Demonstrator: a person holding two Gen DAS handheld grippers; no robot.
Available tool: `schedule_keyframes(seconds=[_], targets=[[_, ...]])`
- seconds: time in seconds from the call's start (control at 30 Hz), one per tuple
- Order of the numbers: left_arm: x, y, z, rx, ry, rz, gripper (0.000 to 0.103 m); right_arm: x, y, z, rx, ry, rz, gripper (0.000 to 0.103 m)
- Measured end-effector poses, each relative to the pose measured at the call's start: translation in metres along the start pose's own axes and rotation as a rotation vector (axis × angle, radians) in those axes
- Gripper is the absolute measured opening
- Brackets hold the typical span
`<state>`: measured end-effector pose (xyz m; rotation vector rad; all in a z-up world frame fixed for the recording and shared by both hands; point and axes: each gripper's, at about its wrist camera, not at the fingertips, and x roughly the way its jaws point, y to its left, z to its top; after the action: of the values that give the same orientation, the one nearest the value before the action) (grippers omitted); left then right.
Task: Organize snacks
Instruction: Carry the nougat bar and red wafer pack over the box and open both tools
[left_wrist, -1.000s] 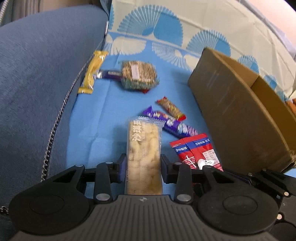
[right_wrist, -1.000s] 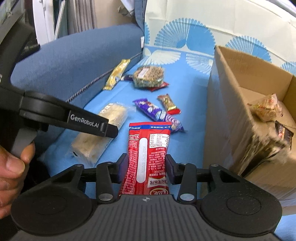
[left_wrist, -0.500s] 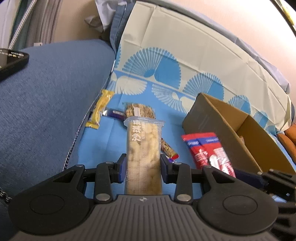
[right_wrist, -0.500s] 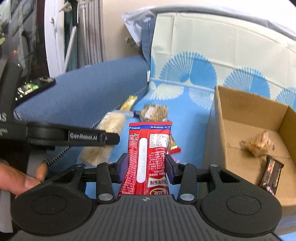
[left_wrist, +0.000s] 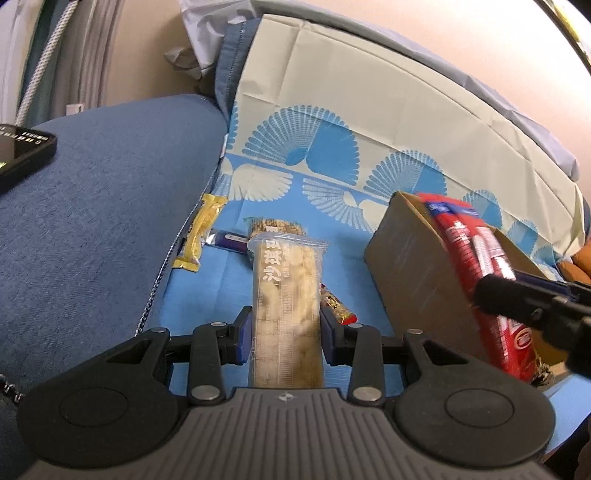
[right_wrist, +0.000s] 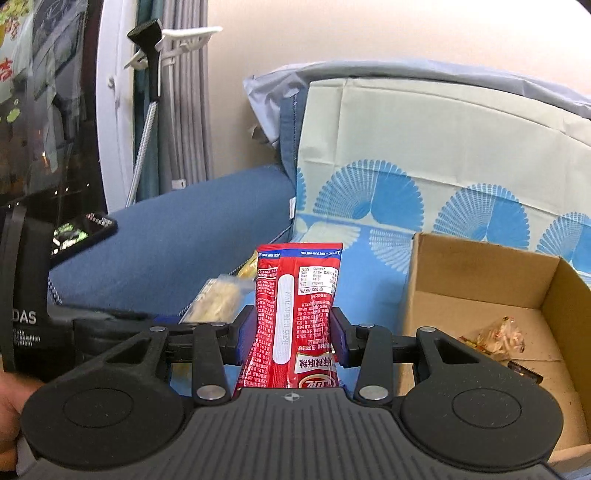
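My left gripper (left_wrist: 286, 328) is shut on a clear pack of pale puffed snack (left_wrist: 286, 291), held above the blue sheet. My right gripper (right_wrist: 293, 332) is shut on a red snack packet (right_wrist: 295, 310), held up left of the open cardboard box (right_wrist: 480, 266). In the left wrist view the red packet (left_wrist: 480, 266) hangs in front of the box (left_wrist: 413, 266). Inside the box lie a clear-wrapped snack (right_wrist: 498, 338) and a dark bar (right_wrist: 524, 371). On the sheet lie a yellow bar (left_wrist: 201, 232), a round cracker pack (left_wrist: 275, 226), a purple bar (left_wrist: 231, 240) and a red-ended bar (left_wrist: 338, 304).
A blue sofa arm (left_wrist: 92, 229) rises on the left with a phone (left_wrist: 22, 151) on it. A fan-patterned cloth (left_wrist: 351, 122) covers the backrest. Curtains and a white rack (right_wrist: 166, 92) stand at the far left behind the sofa.
Both grippers have lifted with their snacks. The pale pack left the sheet. The red packet has risen and now hangs beside the box.
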<state>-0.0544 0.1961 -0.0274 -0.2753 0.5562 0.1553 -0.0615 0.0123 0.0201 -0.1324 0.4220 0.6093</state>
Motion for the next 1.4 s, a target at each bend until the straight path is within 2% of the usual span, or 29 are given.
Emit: schedule_keyframes(seconds=[0.3,0.5,0.67,1.0,1.23,1.4], targets=[[0.0,0.001,0.006,-0.096,0.069,0.042,0.04,-0.008,-0.029,0.016,0.118,-0.041,-0.002,0.044],[0.005,-0.021,0.027,-0.09,0.056,0.03,0.04,-0.012,-0.046,0.023,0.189,-0.073,-0.04,0.044],[0.006,-0.053,0.052,-0.074,0.015,-0.009,0.04,-0.013,-0.063,0.027,0.229,-0.086,-0.11,0.044],[0.018,-0.133,0.097,-0.032,-0.04,-0.121,0.04,-0.018,-0.125,0.025,0.375,-0.064,-0.299,0.044],[0.032,-0.189,0.104,0.009,-0.043,-0.197,0.04,-0.026,-0.157,0.018,0.447,-0.068,-0.379,0.044],[0.04,-0.213,0.1,0.035,-0.037,-0.228,0.04,-0.033,-0.17,0.013,0.478,-0.068,-0.413,0.044]])
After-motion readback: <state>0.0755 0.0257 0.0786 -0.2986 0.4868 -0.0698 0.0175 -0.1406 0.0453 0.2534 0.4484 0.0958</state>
